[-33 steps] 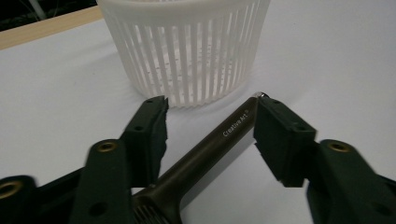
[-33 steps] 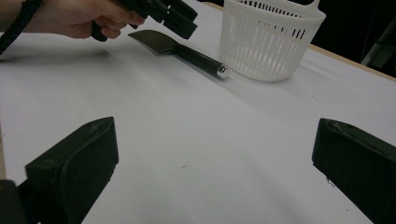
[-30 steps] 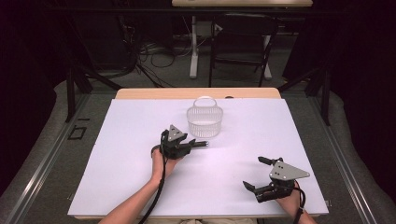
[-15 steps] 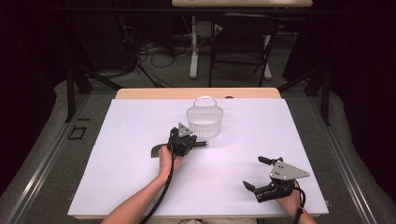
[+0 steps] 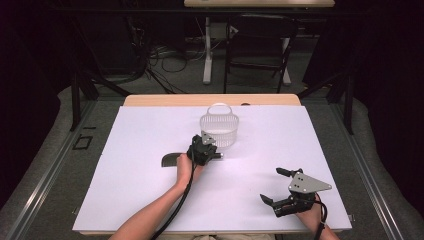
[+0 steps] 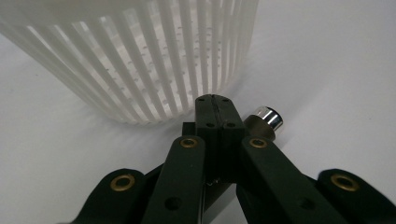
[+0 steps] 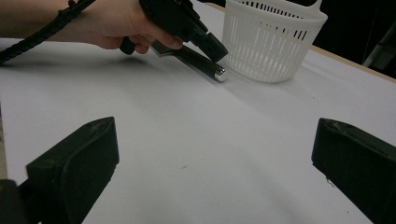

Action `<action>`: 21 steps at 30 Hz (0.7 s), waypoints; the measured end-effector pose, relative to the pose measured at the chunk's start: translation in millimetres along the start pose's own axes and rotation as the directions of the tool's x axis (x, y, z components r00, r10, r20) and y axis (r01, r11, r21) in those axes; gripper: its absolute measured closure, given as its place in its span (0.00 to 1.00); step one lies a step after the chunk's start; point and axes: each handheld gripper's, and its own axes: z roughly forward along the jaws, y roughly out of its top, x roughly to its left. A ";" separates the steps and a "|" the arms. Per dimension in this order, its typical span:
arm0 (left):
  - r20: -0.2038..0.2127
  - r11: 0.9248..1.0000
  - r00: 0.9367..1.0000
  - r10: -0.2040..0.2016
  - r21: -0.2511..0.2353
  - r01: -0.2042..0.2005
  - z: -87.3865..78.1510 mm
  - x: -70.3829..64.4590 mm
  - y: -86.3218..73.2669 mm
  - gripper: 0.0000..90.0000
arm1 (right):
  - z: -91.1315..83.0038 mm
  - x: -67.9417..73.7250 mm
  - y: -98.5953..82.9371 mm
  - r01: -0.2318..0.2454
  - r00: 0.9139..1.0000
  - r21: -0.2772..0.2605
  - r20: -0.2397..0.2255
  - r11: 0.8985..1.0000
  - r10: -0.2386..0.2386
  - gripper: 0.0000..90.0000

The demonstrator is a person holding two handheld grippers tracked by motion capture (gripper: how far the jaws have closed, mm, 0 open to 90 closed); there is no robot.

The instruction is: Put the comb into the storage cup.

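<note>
Currently, we hold the left tool just in front of the white slotted basket, on the near side of it as seen from our seat. Its jaws stand pressed together, and from the right gripper view they clamp a dark-handled utensil near its chrome end cap. That cap lies just beside the basket wall, close to it but apart from it. The other, darker end of the utensil reaches away from the basket past our left hand, low over the white desk; we cannot tell whether it touches the surface.

The basket stands upright on the desk, its handle loop at the far rim.

We hold the right tool well apart from the basket, toward the near right corner of the desk. Its jaws stand wide apart with nothing between them.
</note>
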 end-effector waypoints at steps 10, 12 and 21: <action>0.044 0.999 0.999 0.021 0.034 -0.022 -3.9 -5.4 -4.5 1.00 | -0.4 -0.1 0.1 0.000 1.000 0.000 0.003 1.000 0.000 0.00; 0.049 0.999 0.999 0.024 0.035 -0.025 -5.4 -6.9 -5.9 1.00 | -0.4 0.0 0.1 -0.001 1.000 0.000 0.003 1.000 0.001 0.00; 0.075 0.997 0.996 0.046 0.052 -0.050 -17.4 -9.4 -12.7 1.00 | -0.6 -0.1 0.4 0.001 1.000 0.000 0.004 1.000 -0.001 0.00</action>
